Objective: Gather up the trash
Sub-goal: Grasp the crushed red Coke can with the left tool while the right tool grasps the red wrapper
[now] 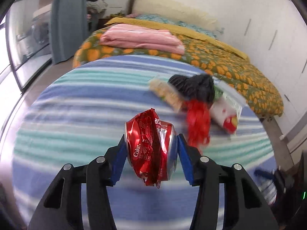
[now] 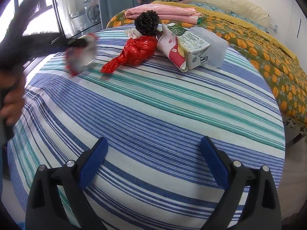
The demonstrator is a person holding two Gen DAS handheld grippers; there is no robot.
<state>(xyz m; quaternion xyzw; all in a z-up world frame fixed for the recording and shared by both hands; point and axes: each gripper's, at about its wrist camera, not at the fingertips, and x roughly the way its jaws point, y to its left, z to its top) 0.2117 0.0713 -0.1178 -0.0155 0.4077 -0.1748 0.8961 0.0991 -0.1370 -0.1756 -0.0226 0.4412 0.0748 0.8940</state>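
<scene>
Crushed red Coke can [image 1: 151, 149], badly dented, silver rim showing, upright at lower centre of the left wrist view, pinched between two blue pads and lifted above the striped cloth. Remaining trash clustered at upper centre of the right wrist view: red plastic bag [image 2: 134, 52] twisted and lying flat, black bumpy ball [image 2: 146, 22] behind it, white-and-green milk carton [image 2: 193, 49] on its side against a red-and-white wrapper [image 2: 172, 52].

L hand-held gripper [image 1: 151, 149], tilted down, pads [image 1: 120, 160] pinching a crushed can. R hand-held gripper [image 2: 153, 159], tilted down, jaws wide, nothing between. Person's hand [image 2: 12, 99] at 9 o'clock.
</scene>
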